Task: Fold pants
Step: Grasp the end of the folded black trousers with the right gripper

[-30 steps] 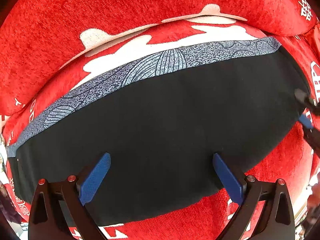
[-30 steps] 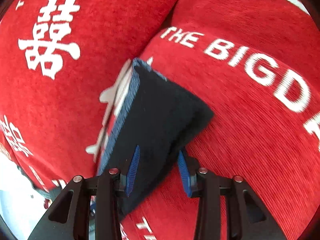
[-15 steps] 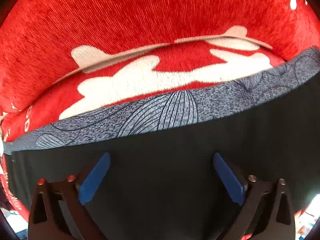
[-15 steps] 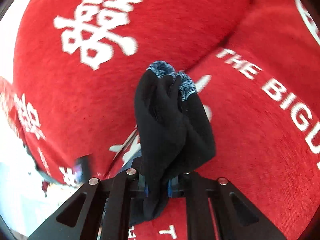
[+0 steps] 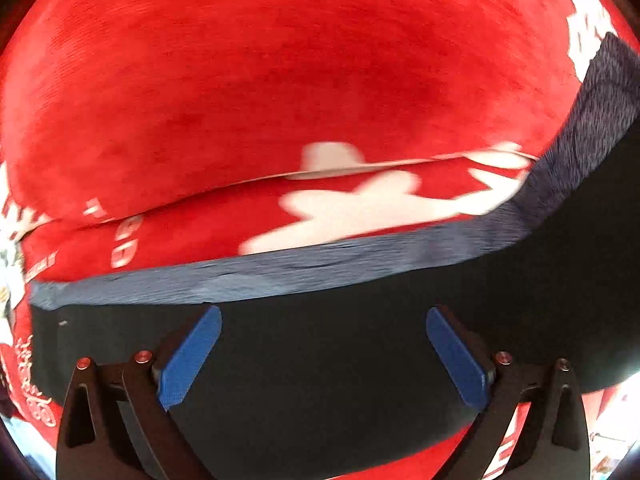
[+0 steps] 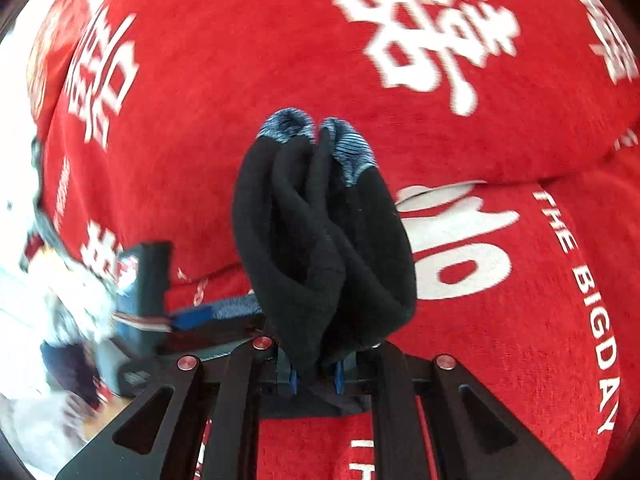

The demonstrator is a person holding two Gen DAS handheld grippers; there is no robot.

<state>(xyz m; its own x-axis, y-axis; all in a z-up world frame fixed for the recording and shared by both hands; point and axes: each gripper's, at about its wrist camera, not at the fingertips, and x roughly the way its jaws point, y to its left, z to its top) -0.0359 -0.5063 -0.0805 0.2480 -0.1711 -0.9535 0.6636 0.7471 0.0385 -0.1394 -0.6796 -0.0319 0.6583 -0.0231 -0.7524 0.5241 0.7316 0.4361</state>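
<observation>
The pants (image 5: pixel 320 380) are black with a grey-blue patterned waistband (image 5: pixel 280 276) and lie spread across a red sofa seat. My left gripper (image 5: pixel 322 314) hovers over the black fabric just below the waistband, its blue pads wide apart and holding nothing. At the right edge of the left wrist view the waistband bends upward. In the right wrist view my right gripper (image 6: pixel 316 378) is shut on a bunched end of the pants (image 6: pixel 320 240). That end stands up out of the jaws in thick folds, with the waistband (image 6: pixel 352 152) at the top.
Red sofa cushions (image 5: pixel 280 80) with white characters and lettering surround the pants, with the backrest (image 6: pixel 240 60) behind. At the left of the right wrist view a dark, blurred boxy object (image 6: pixel 148 280) sits by the sofa's edge, with bright blurred clutter beyond it.
My right gripper closed on the end of the pants and lifted it off the seat, rolling as it rose. The left gripper stayed open and shifted along the waistband, whose right part now rises.
</observation>
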